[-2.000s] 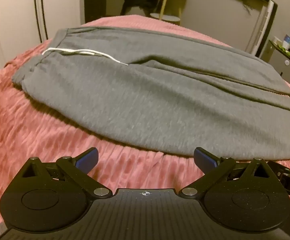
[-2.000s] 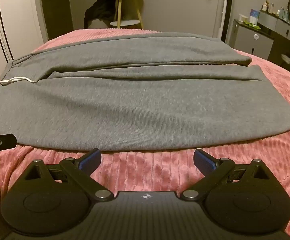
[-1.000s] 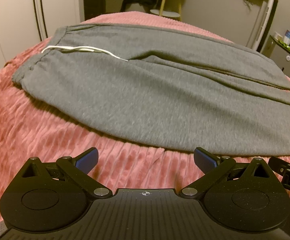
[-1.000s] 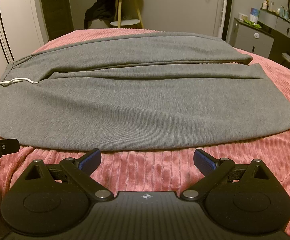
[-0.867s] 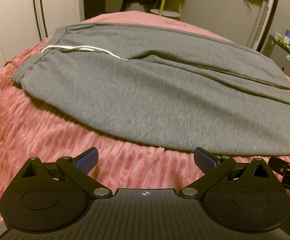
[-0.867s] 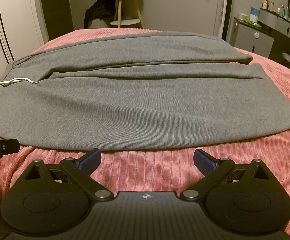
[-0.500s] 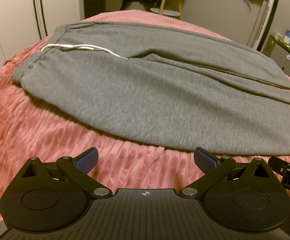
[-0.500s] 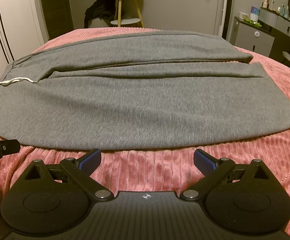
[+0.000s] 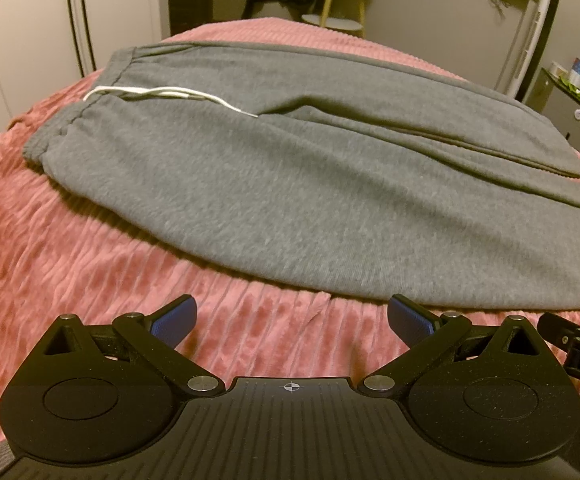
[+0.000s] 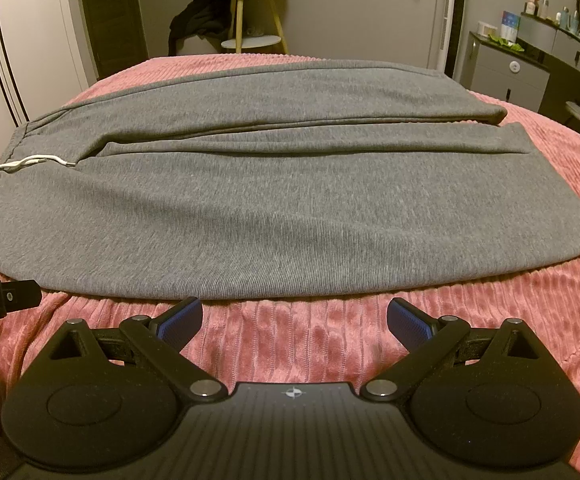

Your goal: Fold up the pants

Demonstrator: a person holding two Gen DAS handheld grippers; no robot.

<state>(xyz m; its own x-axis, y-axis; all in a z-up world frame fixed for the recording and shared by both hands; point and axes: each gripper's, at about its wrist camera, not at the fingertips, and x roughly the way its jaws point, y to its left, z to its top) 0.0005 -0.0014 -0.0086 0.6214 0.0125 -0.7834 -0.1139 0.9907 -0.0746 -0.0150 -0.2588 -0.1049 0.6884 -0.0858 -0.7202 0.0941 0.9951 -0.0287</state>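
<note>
Grey sweatpants [image 9: 309, 184] lie flat across a pink ribbed bedspread [image 9: 90, 264], waistband to the left with a white drawstring [image 9: 170, 94], legs running right. In the right wrist view the pants [image 10: 270, 208] fill the middle, with the leg cuffs at the right. My left gripper [image 9: 290, 318] is open and empty, just short of the pants' near edge. My right gripper [image 10: 294, 318] is open and empty, its blue pads [image 10: 182, 322] close to the near edge of the pants.
A small round side table [image 10: 250, 12] with dark clothing draped beside it stands beyond the bed. A grey dresser [image 10: 529, 72] with bottles is at the right. A white wardrobe [image 9: 18, 32] is at the left. The left gripper's side [image 10: 2, 298] shows in the right view.
Both grippers have edged slightly forward toward the near edge of the pants. The pants have not moved, and both jaws stay open.
</note>
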